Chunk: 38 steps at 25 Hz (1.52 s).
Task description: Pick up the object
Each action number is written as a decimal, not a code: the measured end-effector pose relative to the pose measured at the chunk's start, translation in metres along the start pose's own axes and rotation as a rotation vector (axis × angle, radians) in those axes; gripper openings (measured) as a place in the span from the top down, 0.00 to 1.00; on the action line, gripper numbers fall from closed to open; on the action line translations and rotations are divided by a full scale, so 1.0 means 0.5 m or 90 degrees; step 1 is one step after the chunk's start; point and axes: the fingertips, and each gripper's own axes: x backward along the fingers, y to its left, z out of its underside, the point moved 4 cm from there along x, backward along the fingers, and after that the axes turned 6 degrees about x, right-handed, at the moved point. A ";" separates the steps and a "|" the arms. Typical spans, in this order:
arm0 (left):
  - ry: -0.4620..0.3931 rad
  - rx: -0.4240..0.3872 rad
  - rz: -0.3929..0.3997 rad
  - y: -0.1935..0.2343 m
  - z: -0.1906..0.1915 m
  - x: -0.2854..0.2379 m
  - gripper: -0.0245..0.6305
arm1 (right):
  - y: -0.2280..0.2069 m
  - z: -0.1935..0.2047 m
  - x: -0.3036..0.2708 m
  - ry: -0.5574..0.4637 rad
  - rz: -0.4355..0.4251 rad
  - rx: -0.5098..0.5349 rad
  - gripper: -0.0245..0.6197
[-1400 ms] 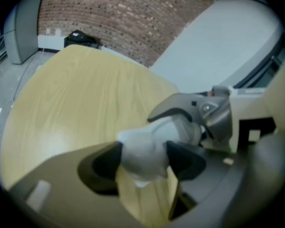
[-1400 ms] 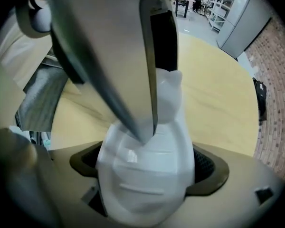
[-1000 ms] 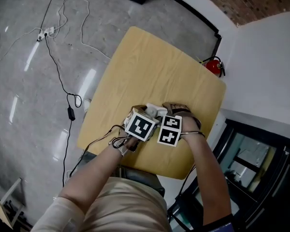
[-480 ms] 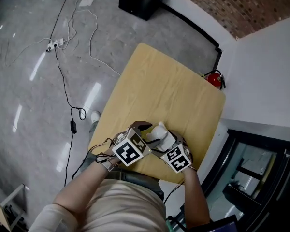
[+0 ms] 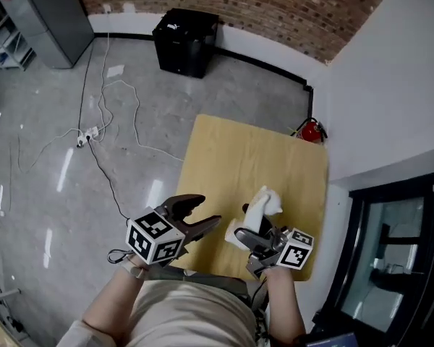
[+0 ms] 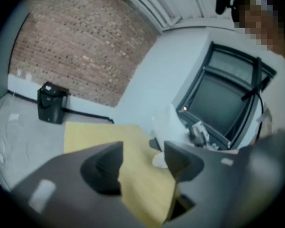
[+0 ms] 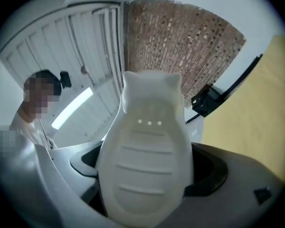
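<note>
Right gripper: held over the near edge of the light wooden square table; 2 jaws clamped the white ribbed plastic eared figure. Left gripper: beside it, jaws stood wide apart, empty.

The white object is a smooth, rounded piece with two small ear-like corners at its far end. Its broad face shows three tiny dots and three shallow ribs across. The right claw clamps its lower part from both sides. It points away from the person, over the near part of the tabletop.
</note>
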 end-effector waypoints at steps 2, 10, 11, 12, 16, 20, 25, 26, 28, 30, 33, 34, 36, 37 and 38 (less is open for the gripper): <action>0.001 -0.075 -0.013 0.000 -0.052 0.024 0.55 | 0.045 -0.028 -0.036 -0.092 -0.038 -0.076 0.20; 0.043 -0.460 0.228 -0.084 -0.104 0.188 0.69 | 0.175 -0.049 -0.132 -0.263 -0.089 -0.182 0.20; 0.056 -0.482 0.263 -0.086 -0.097 0.207 0.67 | 0.182 -0.046 -0.138 -0.261 -0.081 -0.178 0.20; 0.063 -0.492 0.299 -0.091 -0.094 0.222 0.66 | 0.188 -0.042 -0.145 -0.253 -0.074 -0.173 0.20; 0.059 -0.521 0.373 -0.130 -0.094 0.237 0.54 | 0.225 -0.028 -0.191 -0.189 -0.085 -0.155 0.20; 0.052 -0.583 0.339 -0.166 -0.081 0.218 0.53 | 0.251 -0.033 -0.207 -0.157 -0.123 -0.177 0.20; 0.041 -0.592 0.295 -0.186 -0.079 0.208 0.60 | 0.250 -0.044 -0.191 -0.128 -0.163 -0.192 0.20; 0.042 -0.589 0.289 -0.185 -0.080 0.204 0.60 | 0.247 -0.047 -0.191 -0.129 -0.169 -0.196 0.20; 0.048 -0.573 0.281 -0.179 -0.086 0.199 0.60 | 0.238 -0.052 -0.196 -0.133 -0.174 -0.209 0.20; 0.056 -0.554 0.270 -0.167 -0.096 0.196 0.60 | 0.228 -0.059 -0.206 -0.129 -0.165 -0.217 0.20; 0.050 -0.530 0.263 -0.146 -0.112 0.198 0.60 | 0.219 -0.071 -0.232 -0.106 -0.148 -0.209 0.20; 0.044 -0.525 0.264 -0.142 -0.116 0.201 0.60 | 0.220 -0.073 -0.240 -0.096 -0.145 -0.204 0.20; 0.031 -0.520 0.265 -0.138 -0.121 0.208 0.60 | 0.226 -0.077 -0.252 -0.080 -0.142 -0.191 0.20; 0.025 -0.519 0.264 -0.138 -0.123 0.213 0.60 | 0.232 -0.079 -0.256 -0.074 -0.143 -0.185 0.20; 0.019 -0.520 0.262 -0.140 -0.124 0.219 0.60 | 0.238 -0.080 -0.259 -0.070 -0.145 -0.179 0.20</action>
